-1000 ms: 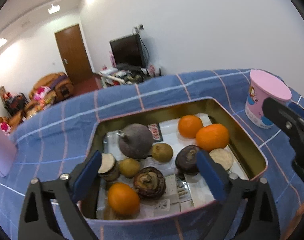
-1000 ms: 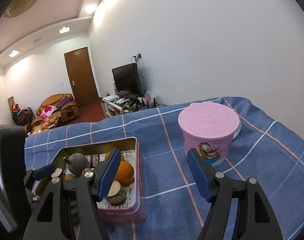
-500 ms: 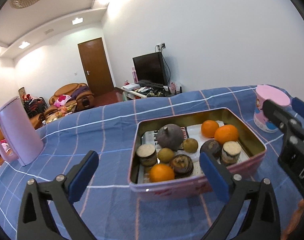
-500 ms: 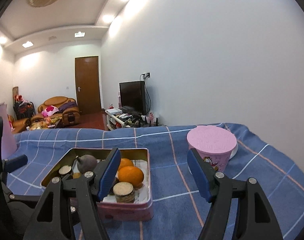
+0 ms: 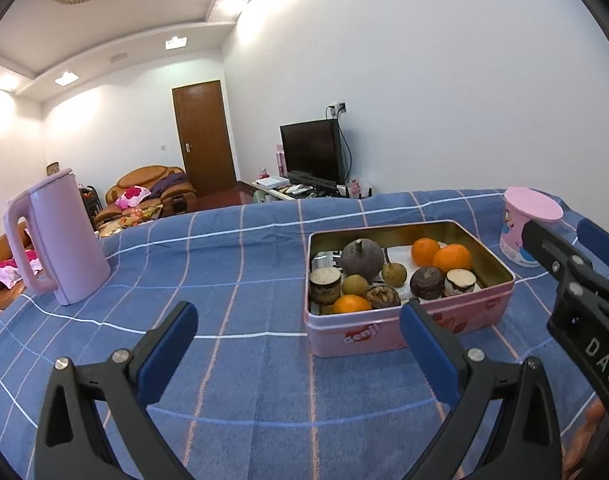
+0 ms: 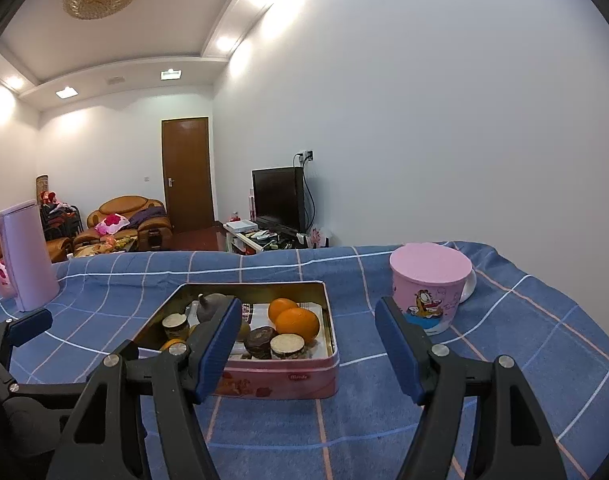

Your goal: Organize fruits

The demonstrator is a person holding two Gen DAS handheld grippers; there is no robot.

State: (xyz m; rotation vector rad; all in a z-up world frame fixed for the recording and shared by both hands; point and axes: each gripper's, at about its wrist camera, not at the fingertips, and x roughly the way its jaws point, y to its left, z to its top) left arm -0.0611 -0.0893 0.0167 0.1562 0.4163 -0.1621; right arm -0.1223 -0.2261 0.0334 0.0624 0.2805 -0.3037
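Note:
A pink rectangular tin (image 5: 408, 328) stands on the blue checked cloth, holding three oranges (image 5: 451, 258), a dark purple round fruit (image 5: 361, 255), small brown fruits and cut dark pieces. It also shows in the right wrist view (image 6: 280, 376). My left gripper (image 5: 298, 344) is open and empty, held back from the tin's near left side. My right gripper (image 6: 308, 340) is open and empty, in front of the tin's right end. The right gripper's body shows at the right edge of the left wrist view (image 5: 576, 292).
A pink lidded cup with a cartoon print (image 6: 430, 288) stands right of the tin, also seen in the left wrist view (image 5: 524, 228). A pink kettle (image 5: 56, 240) stands at the far left of the table (image 5: 244, 380). Beyond the table are a sofa, door and TV.
Both grippers have pulled back and up from the tin, so it looks smaller and farther. The kettle has come into view. Both stay open and empty.

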